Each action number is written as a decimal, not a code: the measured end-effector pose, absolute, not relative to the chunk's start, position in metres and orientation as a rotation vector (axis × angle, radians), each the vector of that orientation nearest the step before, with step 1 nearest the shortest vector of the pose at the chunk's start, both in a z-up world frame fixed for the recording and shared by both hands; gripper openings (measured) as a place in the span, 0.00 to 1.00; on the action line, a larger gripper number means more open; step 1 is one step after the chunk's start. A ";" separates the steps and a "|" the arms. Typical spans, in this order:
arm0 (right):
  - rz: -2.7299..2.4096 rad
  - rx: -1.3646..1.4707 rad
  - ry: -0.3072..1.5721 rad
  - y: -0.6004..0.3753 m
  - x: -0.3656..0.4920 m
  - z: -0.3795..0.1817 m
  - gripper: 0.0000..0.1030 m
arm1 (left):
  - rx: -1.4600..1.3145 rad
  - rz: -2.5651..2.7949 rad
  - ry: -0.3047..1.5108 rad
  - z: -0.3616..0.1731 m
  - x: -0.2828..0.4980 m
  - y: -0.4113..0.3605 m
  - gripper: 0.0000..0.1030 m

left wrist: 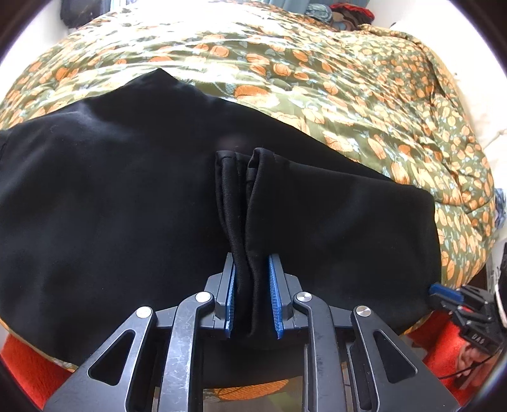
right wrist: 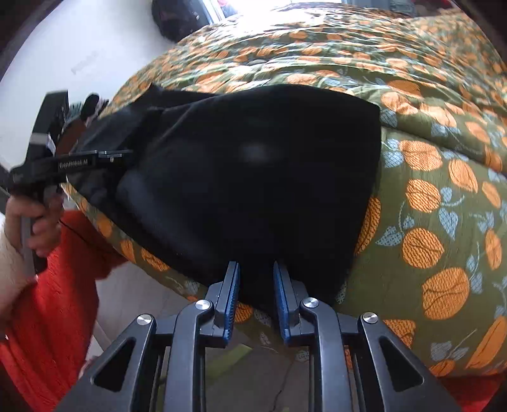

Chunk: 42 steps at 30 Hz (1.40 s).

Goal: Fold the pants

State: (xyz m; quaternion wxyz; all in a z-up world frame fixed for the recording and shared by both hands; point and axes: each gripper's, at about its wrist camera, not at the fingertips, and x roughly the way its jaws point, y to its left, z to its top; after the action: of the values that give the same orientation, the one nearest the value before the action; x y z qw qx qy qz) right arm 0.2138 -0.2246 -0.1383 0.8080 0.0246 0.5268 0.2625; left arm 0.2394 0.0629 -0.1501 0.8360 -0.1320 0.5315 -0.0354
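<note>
A bedroom in a home. Shown by a bed filling most of both views, spread with an olive-green quilted bedspread [left wrist: 364, 104] printed with orange fruit and pale blue leaves. Bright daylight at twelve o'clock, washing out the far edge of the cover. A heap of bundled clothes [left wrist: 345, 16] in red, teal and brown at one o'clock in the left wrist view, against a plain white wall [right wrist: 79, 57]. A dark bag-like shape [right wrist: 180, 19] at eleven o'clock beside the wall. Bare grey floor [right wrist: 253, 374] visible at six o'clock below the bed edge.
</note>
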 end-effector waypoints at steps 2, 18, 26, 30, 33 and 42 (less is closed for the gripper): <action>0.556 0.027 1.026 -0.223 0.211 -0.107 0.19 | -0.273 -0.074 1.119 -0.150 0.238 0.062 0.18; 0.499 0.051 0.950 -0.235 0.203 -0.111 0.57 | -0.416 0.060 1.041 -0.099 0.177 0.123 0.74; 0.482 -0.004 0.940 -0.232 0.181 -0.115 0.62 | -0.727 0.390 0.881 -0.086 0.118 0.286 0.76; 0.515 -0.034 0.918 -0.223 0.174 -0.110 0.62 | -0.870 0.480 0.892 -0.105 0.115 0.353 0.71; 0.543 -0.077 0.925 -0.213 0.169 -0.115 0.62 | -0.902 0.467 0.937 -0.121 0.125 0.371 0.70; 0.571 -0.117 0.923 -0.204 0.159 -0.119 0.62 | -0.806 0.514 0.923 -0.119 0.135 0.368 0.18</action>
State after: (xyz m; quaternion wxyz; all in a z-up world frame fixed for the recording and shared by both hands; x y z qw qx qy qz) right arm 0.1593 -0.2035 -0.1191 0.8546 -0.0557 0.4390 0.2716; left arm 0.1349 0.3682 -0.1192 0.7873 -0.3742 0.4282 0.2384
